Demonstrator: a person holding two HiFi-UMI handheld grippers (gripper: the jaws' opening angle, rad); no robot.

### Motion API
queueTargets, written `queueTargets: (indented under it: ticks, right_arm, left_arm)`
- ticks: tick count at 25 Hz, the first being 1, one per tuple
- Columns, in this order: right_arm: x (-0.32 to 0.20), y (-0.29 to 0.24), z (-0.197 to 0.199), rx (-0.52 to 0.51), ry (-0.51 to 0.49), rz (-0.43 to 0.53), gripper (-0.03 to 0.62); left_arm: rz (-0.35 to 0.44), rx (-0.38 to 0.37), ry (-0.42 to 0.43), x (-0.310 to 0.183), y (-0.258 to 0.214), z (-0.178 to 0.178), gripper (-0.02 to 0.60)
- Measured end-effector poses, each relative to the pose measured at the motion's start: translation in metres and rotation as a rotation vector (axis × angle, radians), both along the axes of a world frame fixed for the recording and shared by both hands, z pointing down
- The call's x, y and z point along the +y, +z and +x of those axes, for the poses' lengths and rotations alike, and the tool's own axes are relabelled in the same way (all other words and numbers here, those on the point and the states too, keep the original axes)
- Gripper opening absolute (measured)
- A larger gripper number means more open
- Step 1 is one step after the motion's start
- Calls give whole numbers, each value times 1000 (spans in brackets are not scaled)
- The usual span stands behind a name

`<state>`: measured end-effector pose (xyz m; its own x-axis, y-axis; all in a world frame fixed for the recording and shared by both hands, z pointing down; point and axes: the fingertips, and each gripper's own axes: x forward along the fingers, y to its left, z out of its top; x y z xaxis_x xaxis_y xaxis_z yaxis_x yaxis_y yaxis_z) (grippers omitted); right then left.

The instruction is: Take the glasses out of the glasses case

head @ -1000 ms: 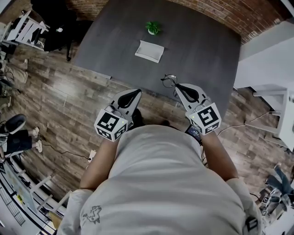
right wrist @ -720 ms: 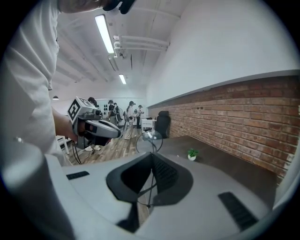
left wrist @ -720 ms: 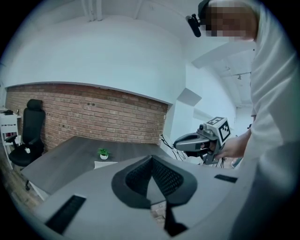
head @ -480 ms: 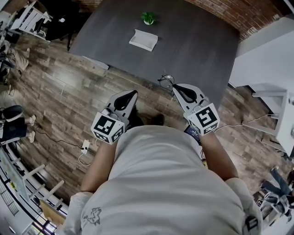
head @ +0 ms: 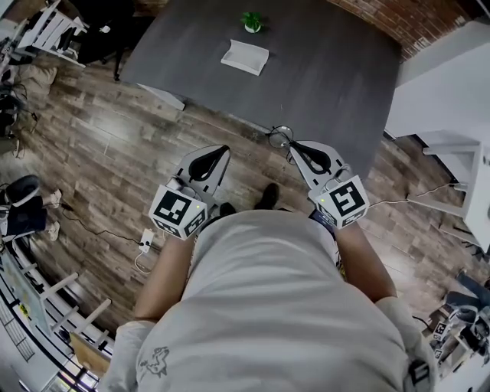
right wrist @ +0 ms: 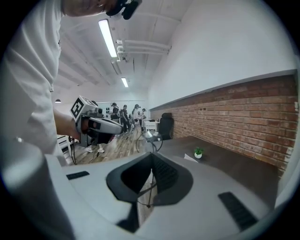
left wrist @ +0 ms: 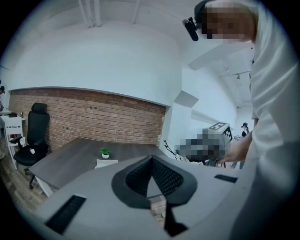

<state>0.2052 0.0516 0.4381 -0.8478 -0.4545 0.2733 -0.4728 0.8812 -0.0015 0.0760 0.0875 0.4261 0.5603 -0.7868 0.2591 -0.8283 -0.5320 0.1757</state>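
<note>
A pair of thin-framed glasses (head: 281,136) hangs from my right gripper (head: 293,147), whose jaws are shut on the frame. They are in the air over the wood floor, just off the near edge of the dark table (head: 321,69). In the right gripper view the lenses (right wrist: 151,136) stand beyond the fingertips and a temple arm dangles under the jaws. A white flat case (head: 245,56) lies far off on the table. My left gripper (head: 222,151) is shut with nothing in it, level with the right one and a little apart from it.
A small potted plant (head: 251,21) stands behind the case. A black office chair (left wrist: 33,133) and white shelving sit left of the table. White furniture (head: 452,176) stands to the right, cables run over the floor, and people stand in the background of the right gripper view.
Both grippers and the glasses have drawn back from the table. The glasses, earlier over the table's near edge, now hang over the floor. The grip has not changed.
</note>
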Motion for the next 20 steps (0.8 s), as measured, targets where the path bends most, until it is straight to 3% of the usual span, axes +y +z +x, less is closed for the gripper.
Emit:
queueTargets:
  ticks: [20]
  right_arm:
    - [122, -26, -87, -5, 62, 42, 14]
  left_arm:
    - [45, 29, 54, 117, -19, -94, 11]
